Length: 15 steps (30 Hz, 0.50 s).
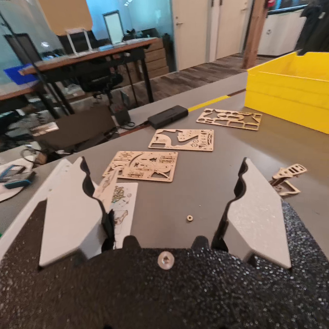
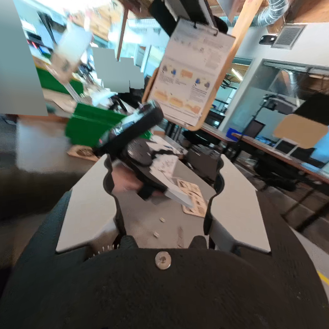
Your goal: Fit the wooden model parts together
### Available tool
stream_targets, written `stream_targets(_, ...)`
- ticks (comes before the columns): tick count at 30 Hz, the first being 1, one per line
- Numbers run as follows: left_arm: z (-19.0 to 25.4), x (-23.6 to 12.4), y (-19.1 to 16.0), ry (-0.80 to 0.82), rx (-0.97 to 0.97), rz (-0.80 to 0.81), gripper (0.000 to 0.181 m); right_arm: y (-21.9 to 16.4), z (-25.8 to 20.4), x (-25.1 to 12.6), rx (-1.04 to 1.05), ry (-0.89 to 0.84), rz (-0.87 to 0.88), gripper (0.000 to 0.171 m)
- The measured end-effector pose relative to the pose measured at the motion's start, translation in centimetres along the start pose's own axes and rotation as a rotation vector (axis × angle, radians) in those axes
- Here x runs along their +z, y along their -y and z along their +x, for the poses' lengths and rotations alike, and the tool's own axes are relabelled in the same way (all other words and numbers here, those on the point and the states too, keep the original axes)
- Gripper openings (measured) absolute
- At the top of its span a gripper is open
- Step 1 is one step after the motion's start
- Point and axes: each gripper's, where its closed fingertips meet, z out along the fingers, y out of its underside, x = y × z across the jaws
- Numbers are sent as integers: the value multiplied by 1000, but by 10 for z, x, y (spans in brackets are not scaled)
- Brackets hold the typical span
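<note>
Three wooden sheets are lying on the table (image 1: 204, 187) in a diagonal row: the nearest sheet (image 1: 140, 166), a middle sheet (image 1: 181, 140) behind it, a far sheet (image 1: 229, 119) beyond. A bin (image 1: 288, 92) is sitting behind the far sheet. A paper (image 1: 122, 201) is lying before the nearest sheet, a ring (image 1: 190, 217) right of it, a part-built model (image 1: 286, 178) farther right.

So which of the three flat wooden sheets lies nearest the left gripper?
The densely cut sheet, just ahead of the open left gripper. The middle sheet and the far sheet by the yellow bin lie farther off.
</note>
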Motion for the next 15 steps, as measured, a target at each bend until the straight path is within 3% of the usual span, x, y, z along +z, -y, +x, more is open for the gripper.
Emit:
stream_targets(4,-18,-16,18,193,156,30,158,14,-24,15,34,-27,-2,123)
stream_targets(15,-25,-28,25,227,158,79,155,-8,-45,42,96,-61,-118,120)
